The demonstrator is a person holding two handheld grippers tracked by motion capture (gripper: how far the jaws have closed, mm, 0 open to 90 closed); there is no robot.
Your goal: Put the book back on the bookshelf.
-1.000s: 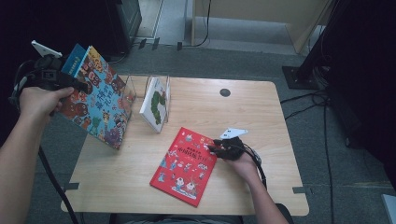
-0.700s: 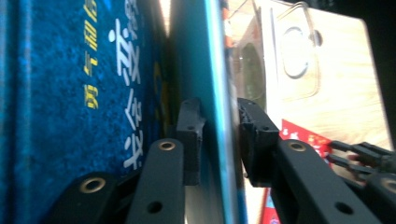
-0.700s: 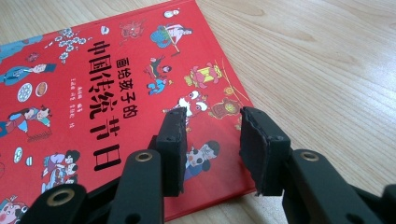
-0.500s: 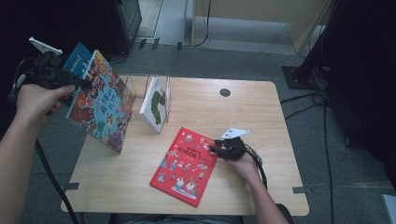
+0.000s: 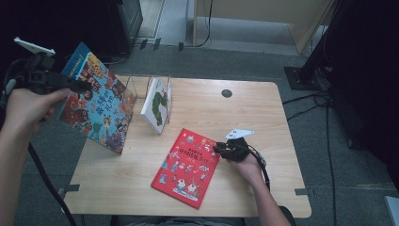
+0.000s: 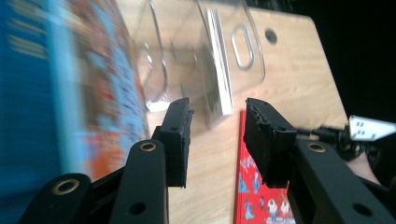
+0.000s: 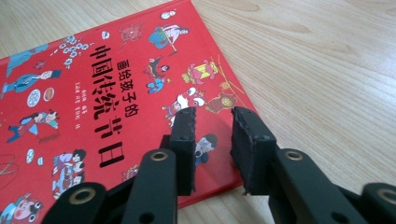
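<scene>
A large colourful picture book [image 5: 96, 110] [image 6: 46, 93] stands tilted at the table's left edge, by a clear rack [image 5: 129, 87] [image 6: 243, 51]. My left gripper [image 5: 83, 86] [image 6: 217, 107] is beside the book's upper edge. Its jaws have just opened, then eased in slightly, with nothing between them. A red book [image 5: 186, 167] [image 7: 93, 93] [image 6: 254, 207] lies flat at the front middle. My right gripper [image 5: 218, 149] [image 7: 212, 114] hovers over its right edge. Its jaws have just been closing and a gap stays between the pads. A white book with a green caterpillar [image 5: 157, 106] [image 6: 219, 79] stands in the rack.
The wooden table [image 5: 244, 113] has a round cable hole [image 5: 227, 93] at the back. Cables [image 5: 324, 101] run over the grey floor to the right, beside a black stand base [image 5: 301, 77]. Dark furniture stands behind the table's left corner.
My left hand has drawn a little to the left and up, off the colourful book, which stays standing. The right hand has stayed at the red book's edge.
</scene>
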